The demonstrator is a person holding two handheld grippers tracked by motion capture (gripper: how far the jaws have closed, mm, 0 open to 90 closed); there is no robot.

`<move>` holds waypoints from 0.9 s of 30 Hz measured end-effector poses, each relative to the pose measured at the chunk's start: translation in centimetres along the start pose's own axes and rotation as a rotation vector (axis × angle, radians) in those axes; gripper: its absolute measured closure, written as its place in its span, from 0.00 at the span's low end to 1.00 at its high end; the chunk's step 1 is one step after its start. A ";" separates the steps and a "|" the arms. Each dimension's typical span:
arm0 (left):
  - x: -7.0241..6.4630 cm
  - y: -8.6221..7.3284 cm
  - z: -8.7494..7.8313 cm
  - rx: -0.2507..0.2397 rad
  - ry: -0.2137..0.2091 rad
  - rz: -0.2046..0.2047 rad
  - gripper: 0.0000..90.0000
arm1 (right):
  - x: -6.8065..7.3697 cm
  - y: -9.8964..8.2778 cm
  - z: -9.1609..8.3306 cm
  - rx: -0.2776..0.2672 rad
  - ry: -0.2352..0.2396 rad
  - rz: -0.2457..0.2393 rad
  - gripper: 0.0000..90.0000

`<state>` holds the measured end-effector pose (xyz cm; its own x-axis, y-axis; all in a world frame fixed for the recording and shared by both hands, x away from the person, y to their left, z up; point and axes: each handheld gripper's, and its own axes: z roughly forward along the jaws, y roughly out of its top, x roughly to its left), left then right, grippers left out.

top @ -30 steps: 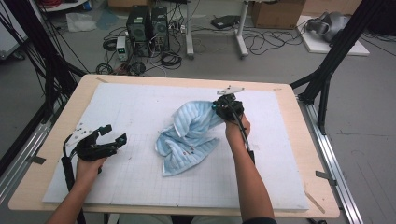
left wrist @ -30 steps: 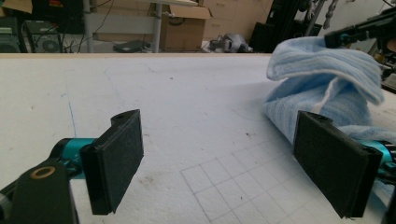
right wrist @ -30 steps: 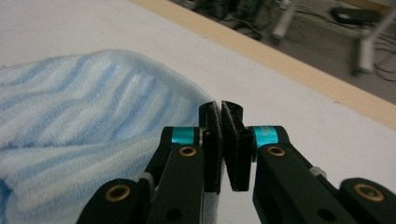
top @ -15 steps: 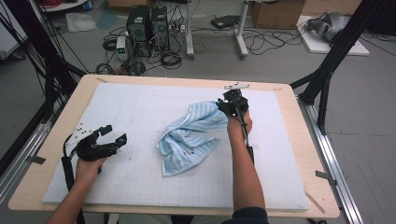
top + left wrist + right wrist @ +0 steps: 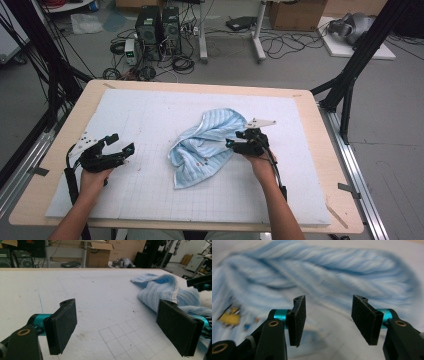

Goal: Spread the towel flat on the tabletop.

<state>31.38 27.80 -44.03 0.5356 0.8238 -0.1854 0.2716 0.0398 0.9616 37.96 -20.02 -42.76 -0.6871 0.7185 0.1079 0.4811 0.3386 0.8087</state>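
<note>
Quick headcount of what's on the table

One crumpled light-blue towel [image 5: 205, 147], one white gridded mat [image 5: 150, 115] under it, one wooden table [image 5: 320, 165]. Two grippers: the left gripper [image 5: 121, 145] and the right gripper [image 5: 231, 144], two black jaws each, so four pads. Two forearms come in from the bottom. On the floor behind: two dark computer towers [image 5: 159, 27] side by side.

The high view looks down over the table [image 5: 320, 150]; both tool views skim low, sharing the towel [image 5: 165, 288].
</note>
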 end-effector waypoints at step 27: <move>0.0 -0.1 0.0 0.005 0.010 -0.004 0.19 | 0.5 -8.4 -10.3 0.163 -0.191 -0.010 0.95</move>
<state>31.33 27.85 -44.12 0.5264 0.8295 -0.1868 0.2774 0.0401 0.9599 28.00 -28.77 -43.55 -0.5842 0.8113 -0.0235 0.5667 0.4285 0.7037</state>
